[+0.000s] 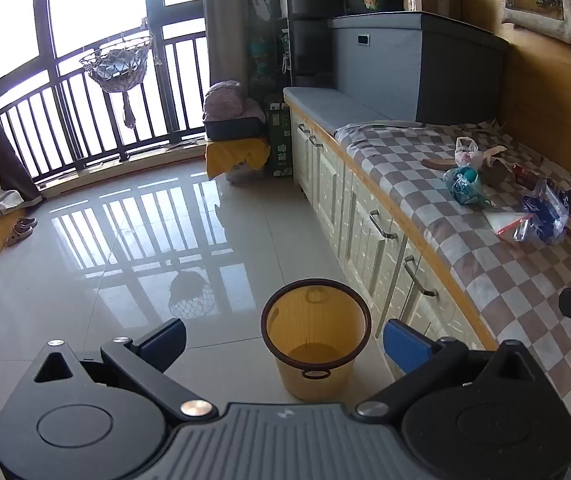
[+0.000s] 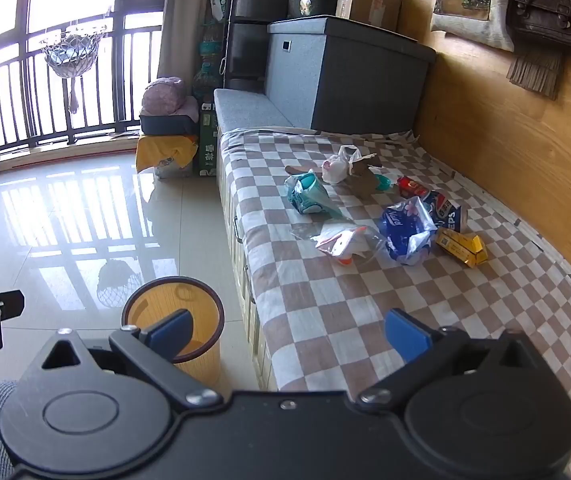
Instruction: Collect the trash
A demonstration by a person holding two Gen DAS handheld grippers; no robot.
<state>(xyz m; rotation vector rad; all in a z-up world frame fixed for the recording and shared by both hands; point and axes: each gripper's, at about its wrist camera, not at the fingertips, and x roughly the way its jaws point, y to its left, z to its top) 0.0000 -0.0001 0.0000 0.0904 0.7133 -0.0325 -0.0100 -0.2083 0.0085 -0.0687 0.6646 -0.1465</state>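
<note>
An empty yellow waste bin [image 1: 316,340] with a dark rim stands on the floor beside the bench; it also shows in the right wrist view [image 2: 173,320]. Trash lies on the checkered bench cover [image 2: 325,300]: a teal wrapper [image 2: 308,196], a white bag [image 2: 335,168], a clear packet [image 2: 341,242], a blue wrapper [image 2: 407,232], a Pepsi can [image 2: 447,210], a red can [image 2: 413,187] and a yellow box [image 2: 461,246]. My left gripper [image 1: 285,342] is open and empty above the bin. My right gripper [image 2: 289,332] is open and empty over the bench's near edge.
White cabinet drawers [image 1: 349,204] run under the bench. A grey storage box [image 2: 349,80] stands at its far end. A wooden wall [image 2: 505,140] with hanging bags backs the bench. The tiled floor [image 1: 125,240] stretches left to a railed window [image 1: 65,92].
</note>
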